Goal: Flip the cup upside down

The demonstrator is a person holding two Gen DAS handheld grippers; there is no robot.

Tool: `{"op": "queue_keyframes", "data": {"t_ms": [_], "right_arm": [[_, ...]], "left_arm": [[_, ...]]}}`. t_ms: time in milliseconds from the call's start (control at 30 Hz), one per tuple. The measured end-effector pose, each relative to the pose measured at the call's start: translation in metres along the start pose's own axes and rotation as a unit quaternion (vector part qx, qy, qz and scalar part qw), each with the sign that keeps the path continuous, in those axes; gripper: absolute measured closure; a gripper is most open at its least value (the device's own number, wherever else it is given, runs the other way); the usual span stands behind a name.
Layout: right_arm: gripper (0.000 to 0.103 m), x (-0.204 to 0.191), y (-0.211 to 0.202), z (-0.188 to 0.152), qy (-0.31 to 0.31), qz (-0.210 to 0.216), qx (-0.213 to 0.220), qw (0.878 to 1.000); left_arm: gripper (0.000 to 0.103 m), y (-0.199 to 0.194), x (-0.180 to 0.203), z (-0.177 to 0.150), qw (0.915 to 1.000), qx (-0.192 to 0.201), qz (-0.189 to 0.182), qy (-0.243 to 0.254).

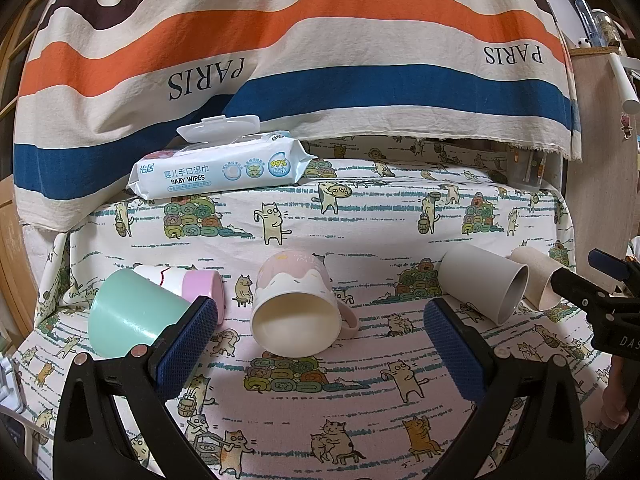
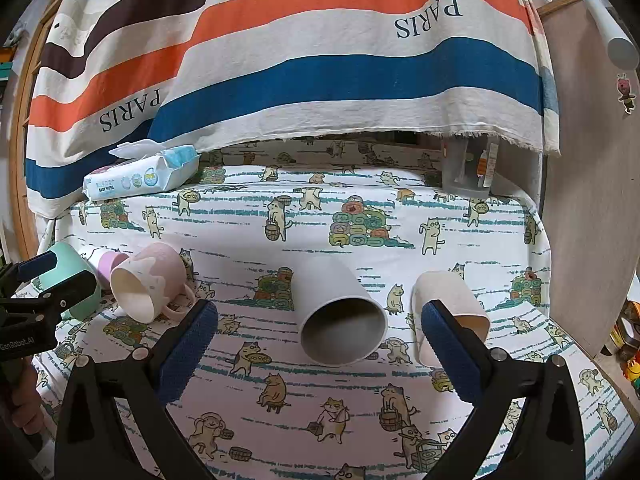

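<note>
Wipes pack (image 1: 219, 168) reads "BABY WIPES", backdrop cloth (image 1: 304, 40) "PARIS"

1. Both views are evenly and fairly brightly lit by soft indoor light; colours are clear.
2. Shadows are faint: a soft grey patch lies under the pink mug (image 1: 294, 306) and the grey cup (image 2: 340, 314) on the surface (image 1: 360, 400).
3. A mild sheen shows on the green cup (image 1: 132, 316); no harsh glare.
4. Strong fisheye distortion bends the striped cloth (image 1: 300, 52) and rounds the edges, with dark corners.
5. Focus is sharp centrally, softer towards the rim.
</note>
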State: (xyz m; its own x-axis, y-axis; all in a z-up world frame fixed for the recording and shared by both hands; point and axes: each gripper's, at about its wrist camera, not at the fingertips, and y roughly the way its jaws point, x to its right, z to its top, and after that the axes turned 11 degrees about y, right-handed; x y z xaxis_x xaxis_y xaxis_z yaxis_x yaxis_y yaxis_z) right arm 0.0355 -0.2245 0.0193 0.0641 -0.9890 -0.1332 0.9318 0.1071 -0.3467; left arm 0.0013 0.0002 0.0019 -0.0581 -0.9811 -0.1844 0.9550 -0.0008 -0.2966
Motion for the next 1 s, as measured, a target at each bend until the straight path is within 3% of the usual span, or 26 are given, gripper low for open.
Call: {"op": "queue_keyframes", "data": {"t_ms": [1000], "right_arm": [[0.001, 0.0011, 0.0005, 0.0004, 0.000, 0.000, 0.000, 1.000]], "left_arm": [[0.001, -0.0013, -0.0009, -0.0013, 1.0000, 0.000, 0.001, -0.002]]}}
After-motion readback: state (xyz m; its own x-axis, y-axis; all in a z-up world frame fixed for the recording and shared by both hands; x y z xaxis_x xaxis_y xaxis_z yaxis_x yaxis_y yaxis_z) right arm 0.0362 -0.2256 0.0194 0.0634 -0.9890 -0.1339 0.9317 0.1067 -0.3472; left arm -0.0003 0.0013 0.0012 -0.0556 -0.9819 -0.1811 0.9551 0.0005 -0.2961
